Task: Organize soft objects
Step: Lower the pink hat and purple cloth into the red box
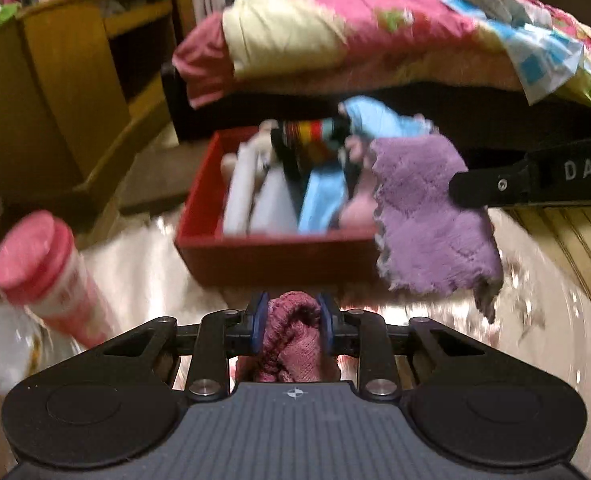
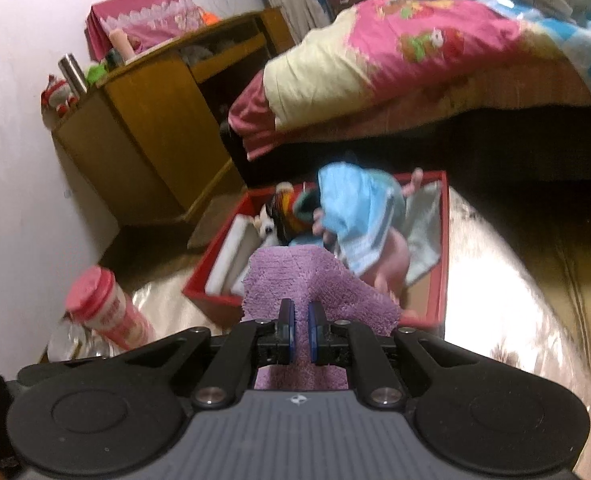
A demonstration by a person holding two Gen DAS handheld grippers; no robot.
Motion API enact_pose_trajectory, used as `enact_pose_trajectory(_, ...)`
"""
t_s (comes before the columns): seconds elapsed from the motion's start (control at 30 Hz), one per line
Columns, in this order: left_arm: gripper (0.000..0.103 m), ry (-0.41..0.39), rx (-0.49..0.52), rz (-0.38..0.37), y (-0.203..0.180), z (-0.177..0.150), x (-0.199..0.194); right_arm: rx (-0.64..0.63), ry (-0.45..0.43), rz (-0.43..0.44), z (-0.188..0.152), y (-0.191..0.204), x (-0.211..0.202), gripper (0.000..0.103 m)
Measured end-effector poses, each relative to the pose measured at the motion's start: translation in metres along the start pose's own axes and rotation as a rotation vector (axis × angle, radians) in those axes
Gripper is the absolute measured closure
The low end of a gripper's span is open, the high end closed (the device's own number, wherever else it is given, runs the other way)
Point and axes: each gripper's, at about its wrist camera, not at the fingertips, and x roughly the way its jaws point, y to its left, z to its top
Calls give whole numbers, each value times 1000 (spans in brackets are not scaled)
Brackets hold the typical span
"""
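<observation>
- Left gripper (image 1: 291, 330): my jaws are clamped on a dark pink knitted cloth (image 1: 293, 344); the cloth bunches between the blue pads and hangs below them.
- Right gripper (image 2: 300, 330): my jaws are clenched on a purple fleecy cloth (image 2: 315, 292). In the left wrist view this cloth hangs from the finger at the right edge, just over the near right corner of the red box (image 1: 271, 256).
- Red box sits on a shiny, light-coloured surface (image 2: 495, 320) and holds folded items standing side by side: white, light blue and pink pieces, plus a striped multicoloured one at the back.
- Light blue cloth (image 2: 351, 208) lies heaped on top of the contents at the far side of the box.
- Pink-capped container (image 1: 43, 272) lies tilted on the surface, left of the box and apart from it.
- Behind the box: bed with a pink patterned quilt (image 1: 375, 32); wooden cabinet (image 2: 151, 120) to the left.
- Both views are blurred; finer details of the contents are unreadable.
</observation>
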Motion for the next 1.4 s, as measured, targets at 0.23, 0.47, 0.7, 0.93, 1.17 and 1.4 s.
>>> enact_pose_trajectory(0.23, 77, -35, 8, 29, 6, 30, 14, 2, -43, -17, 23, -1, 9, 103)
enact_pose_trajectory(0.47, 77, -68, 17, 48, 12, 58, 36, -4, -37, -66, 42, -14, 35, 103)
enact_pose_trajectory(0.7, 77, -62, -14, 46, 20, 91, 76, -14, -14, -110, 60, -26, 72, 103)
enact_pose_trajectory(0.93, 77, -40, 10, 56, 16, 94, 100, -45, 8, -125, 62, -28, 99, 103)
enact_pose_trajectory(1.17, 76, -50, 28, 68, 14, 92, 104, -80, 0, -143, 61, -25, 103, 103)
enact_pose_trajectory(1.4, 64, -46, 38, 76, 13, 91, 105, -82, -7, -162, 60, -26, 104, 103)
